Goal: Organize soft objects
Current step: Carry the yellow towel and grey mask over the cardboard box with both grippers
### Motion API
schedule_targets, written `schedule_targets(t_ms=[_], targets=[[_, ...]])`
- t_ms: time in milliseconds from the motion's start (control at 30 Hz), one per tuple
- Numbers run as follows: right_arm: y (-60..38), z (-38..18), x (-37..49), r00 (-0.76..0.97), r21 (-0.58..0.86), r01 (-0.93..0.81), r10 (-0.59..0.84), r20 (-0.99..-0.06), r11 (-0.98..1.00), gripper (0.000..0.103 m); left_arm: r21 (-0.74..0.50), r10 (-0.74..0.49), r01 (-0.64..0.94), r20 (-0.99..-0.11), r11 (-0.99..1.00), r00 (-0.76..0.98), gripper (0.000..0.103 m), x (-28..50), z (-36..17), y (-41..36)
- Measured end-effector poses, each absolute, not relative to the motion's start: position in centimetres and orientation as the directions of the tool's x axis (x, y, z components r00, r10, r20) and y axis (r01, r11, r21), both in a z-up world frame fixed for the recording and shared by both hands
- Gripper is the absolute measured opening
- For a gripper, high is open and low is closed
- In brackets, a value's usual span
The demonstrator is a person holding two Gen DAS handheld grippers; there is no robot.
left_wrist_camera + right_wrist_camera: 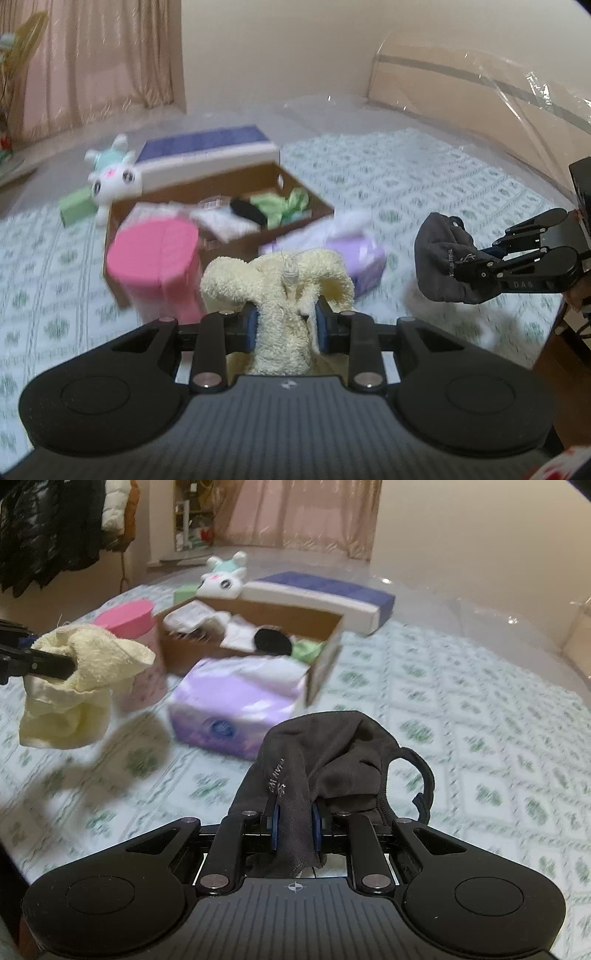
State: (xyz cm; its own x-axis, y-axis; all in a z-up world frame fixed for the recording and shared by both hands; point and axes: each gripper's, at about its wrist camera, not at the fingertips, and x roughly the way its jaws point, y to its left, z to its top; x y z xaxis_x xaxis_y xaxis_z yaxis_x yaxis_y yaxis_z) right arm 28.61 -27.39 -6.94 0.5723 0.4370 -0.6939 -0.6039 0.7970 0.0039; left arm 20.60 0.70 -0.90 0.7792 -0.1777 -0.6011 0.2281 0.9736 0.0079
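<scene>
Ahead of the left gripper, in its own wrist view, the brown cardboard box lies straight in front and a little lower, partly hidden by the pink round box on the left and the purple tissue pack on the right; the fingers are clamped on a cream towel, which bunches up above them. The right gripper hangs well apart at the right side, so I judge the left hand is nearer to the box. In the right wrist view, the right gripper's fingers are clamped on a dark grey cloth, and the box lies ahead and to the left, behind the tissue pack. Everything rests on a bed with a green-patterned cover; curtains and hanging coats stand behind.
</scene>
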Motion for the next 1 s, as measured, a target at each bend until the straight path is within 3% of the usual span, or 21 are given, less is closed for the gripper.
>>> schedule_targets(t_ms=[400,567,1000], targets=[[-25.9,-2.4,38.8,0.612,0.048,-0.641,0.548,-0.571,0.766,0.017,0.012,-0.246,0.285,-0.472,0.958,0.847,0.027,32.4,4.2,0.6],[-23.1,-1.3,43.4,0.606,0.042,-0.674,0.584,-0.54,0.738,0.017,0.028,-0.247,0.292,-0.46,0.956,0.853,0.027,37.6,4.5,1.0],[-14.3,-5.0,51.4,0.473,0.061,-0.781,0.652,-0.593,0.622,0.017,0.105,-0.207,0.337,-0.612,0.935,0.763,0.027,48.1,0.4,5.4]])
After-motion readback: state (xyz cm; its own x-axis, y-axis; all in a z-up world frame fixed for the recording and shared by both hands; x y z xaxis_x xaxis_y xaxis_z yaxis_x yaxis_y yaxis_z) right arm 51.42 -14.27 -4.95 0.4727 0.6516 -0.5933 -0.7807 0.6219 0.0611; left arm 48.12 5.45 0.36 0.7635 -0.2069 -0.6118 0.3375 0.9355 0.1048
